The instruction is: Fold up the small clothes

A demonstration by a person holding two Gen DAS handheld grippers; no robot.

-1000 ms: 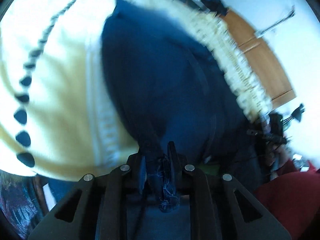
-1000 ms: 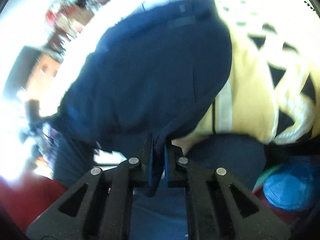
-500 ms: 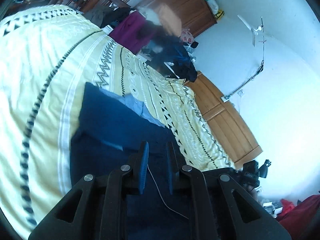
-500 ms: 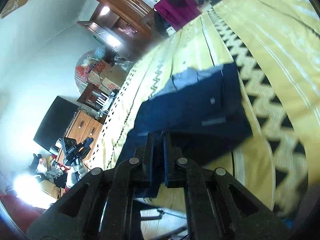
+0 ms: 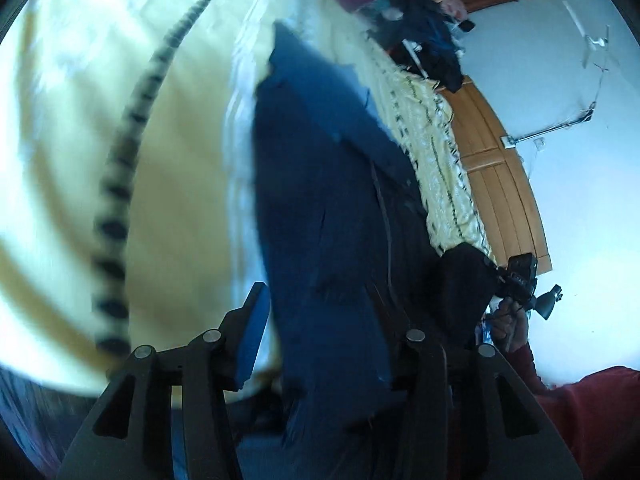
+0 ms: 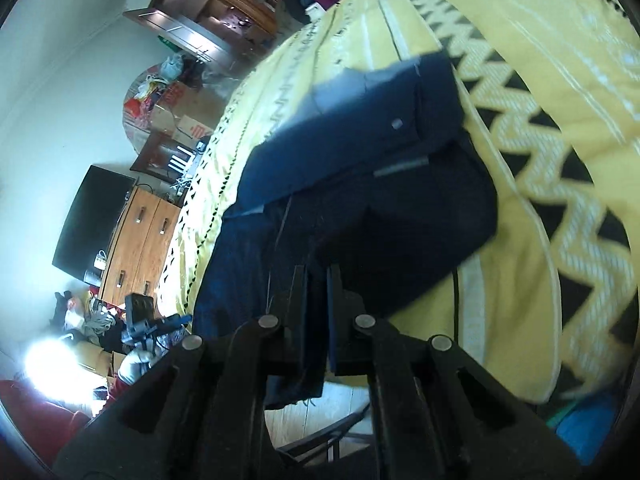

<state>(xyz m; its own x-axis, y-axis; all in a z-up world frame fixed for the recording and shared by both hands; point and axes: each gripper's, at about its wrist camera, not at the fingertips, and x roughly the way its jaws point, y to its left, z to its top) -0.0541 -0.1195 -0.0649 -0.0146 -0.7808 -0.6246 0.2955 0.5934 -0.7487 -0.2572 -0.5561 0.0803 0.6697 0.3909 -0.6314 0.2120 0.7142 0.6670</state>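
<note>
A small dark navy garment (image 5: 320,184) lies on the yellow patterned bedspread (image 5: 80,128), its near edge hanging over the bed's side. My left gripper (image 5: 332,332) is open wide, and the navy cloth runs loosely between its spread fingers; the blue pad (image 5: 252,332) of the left finger is bare. In the right wrist view the garment (image 6: 380,168) shows a lighter blue layer folded at its far end. My right gripper (image 6: 318,292) is shut on the garment's near hem, and a flap of cloth hangs below the fingers.
A pile of clothes (image 5: 424,36) sits at the far end of the bed. A wooden wardrobe (image 5: 504,184) stands against the wall. In the right wrist view a black TV (image 6: 88,220) stands on wooden drawers (image 6: 140,240) beside the bed. A red sleeve (image 5: 580,412) is at the lower right.
The garment has come down flat on the bed after being held up close. My left gripper has opened and let go of the hem. The right gripper stays clamped.
</note>
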